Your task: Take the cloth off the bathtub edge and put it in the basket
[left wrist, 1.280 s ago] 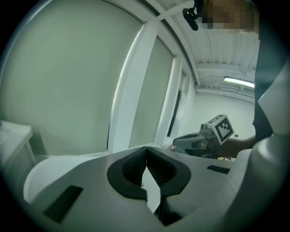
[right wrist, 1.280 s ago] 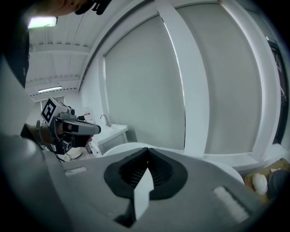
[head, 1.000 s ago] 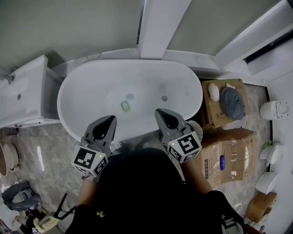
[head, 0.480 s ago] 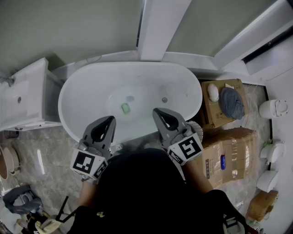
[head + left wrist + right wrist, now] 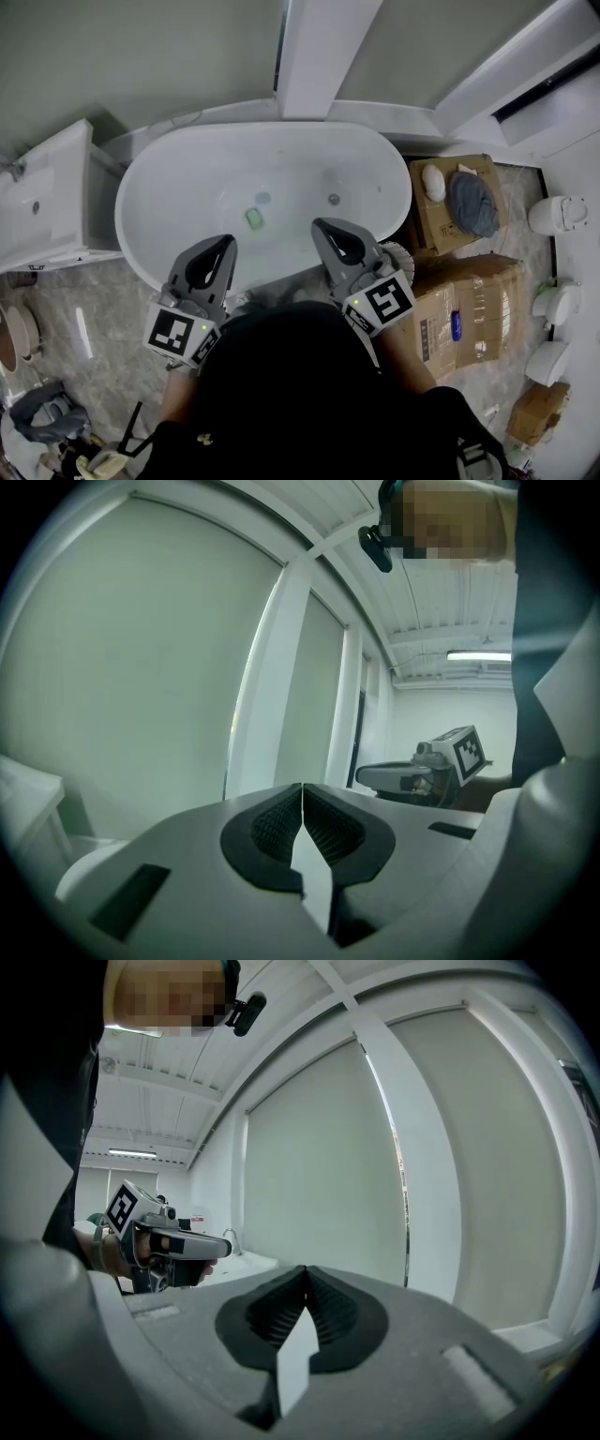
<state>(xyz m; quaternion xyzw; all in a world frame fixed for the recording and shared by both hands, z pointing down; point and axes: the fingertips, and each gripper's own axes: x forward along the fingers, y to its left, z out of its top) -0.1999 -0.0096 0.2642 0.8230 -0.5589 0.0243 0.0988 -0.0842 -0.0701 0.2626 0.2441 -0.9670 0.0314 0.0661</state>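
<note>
While both tools hung low over the near rim of the white bathtub [image 5: 178, 159], the task was, as I judge, not yet begun. The left hand-held gripper [image 5: 225, 242] and the right hand-held gripper [image 5: 323, 226] had their jaws pressed together, with nothing between them. To do this step well, one gripper should open wide first and only then come down on the cloth.

Where the cloth lay I could not tell surely. A pale greyish patch [image 5: 246, 298] at the rim between the two grippers, half hidden by the person's body, was perhaps it. Right of the right gripper stood cardboard boxes [image 5: 469, 314], one carrying a grey-blue bundle [image 5: 473, 204]. A white ribbed container [image 5: 403, 255], maybe the basket, was just beside this gripper. Beyond the jaws, inside the tub, lay a small green thing [image 5: 253, 217].
</note>
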